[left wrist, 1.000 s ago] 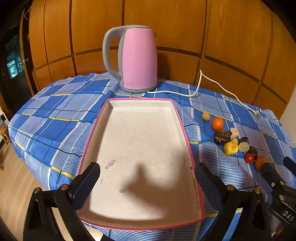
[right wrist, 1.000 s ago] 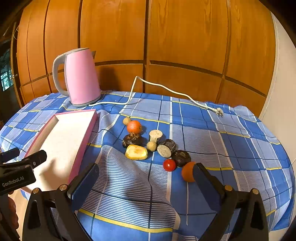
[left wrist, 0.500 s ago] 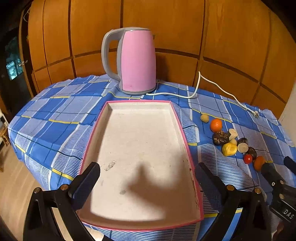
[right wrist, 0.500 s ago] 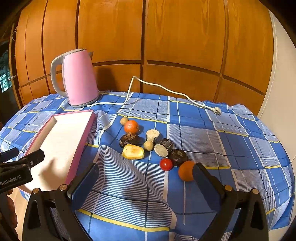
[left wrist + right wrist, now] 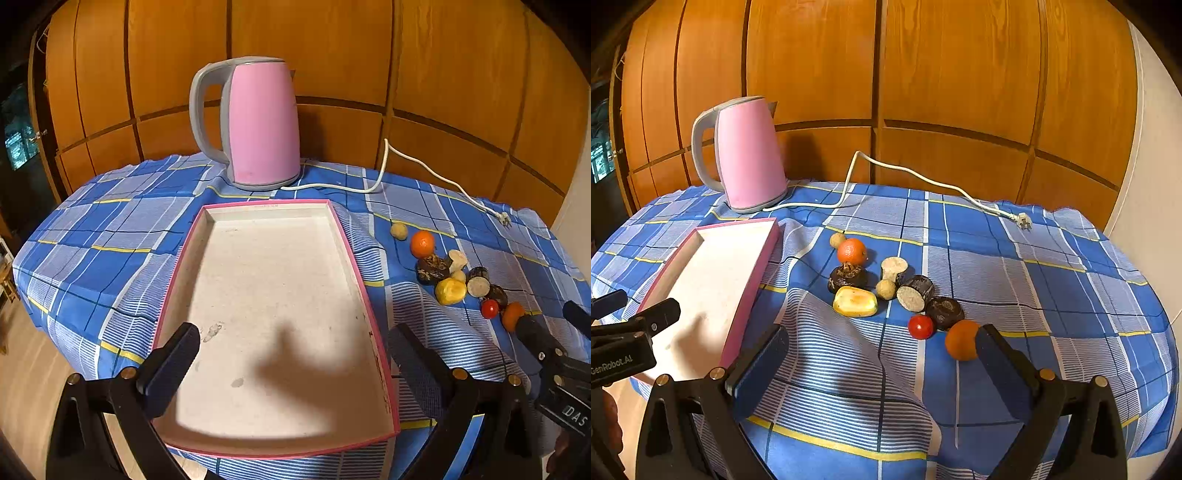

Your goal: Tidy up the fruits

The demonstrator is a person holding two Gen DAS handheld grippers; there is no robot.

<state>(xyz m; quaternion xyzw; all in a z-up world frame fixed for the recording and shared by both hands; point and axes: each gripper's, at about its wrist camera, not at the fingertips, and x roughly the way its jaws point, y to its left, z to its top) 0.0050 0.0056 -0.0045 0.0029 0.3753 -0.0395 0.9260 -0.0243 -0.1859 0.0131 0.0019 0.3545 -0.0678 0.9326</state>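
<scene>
On a blue-checked cloth-covered table (image 5: 997,258), a loose cluster of small fruits lies to the right of a shallow, pink-edged rectangular tray (image 5: 347,236) with a matte, scuffed white floor: a dimpled orange tangerine (image 5: 851,252), a glossy yellow oblong fruit (image 5: 855,302), a smooth red cherry tomato (image 5: 921,326), a second orange round fruit (image 5: 960,339), two rough dark brown pieces (image 5: 944,312), pale cut-faced stubs (image 5: 910,298) and two small tan balls (image 5: 885,289). None of the fruit sits in the tray. The right gripper (image 5: 881,354) hovers just short of the cluster, its black padded fingers spread wide and holding nothing, the right pad (image 5: 997,354) overlapping the nearest orange fruit in view; whether they touch cannot be told. The left gripper (image 5: 291,356) hangs over the tray's near end, likewise spread wide and empty. Behind stands a smooth pink electric kettle (image 5: 262,125) with a grey handle, its white cord (image 5: 923,179) trailing across the cloth before wood-panelled doors (image 5: 923,74).
</scene>
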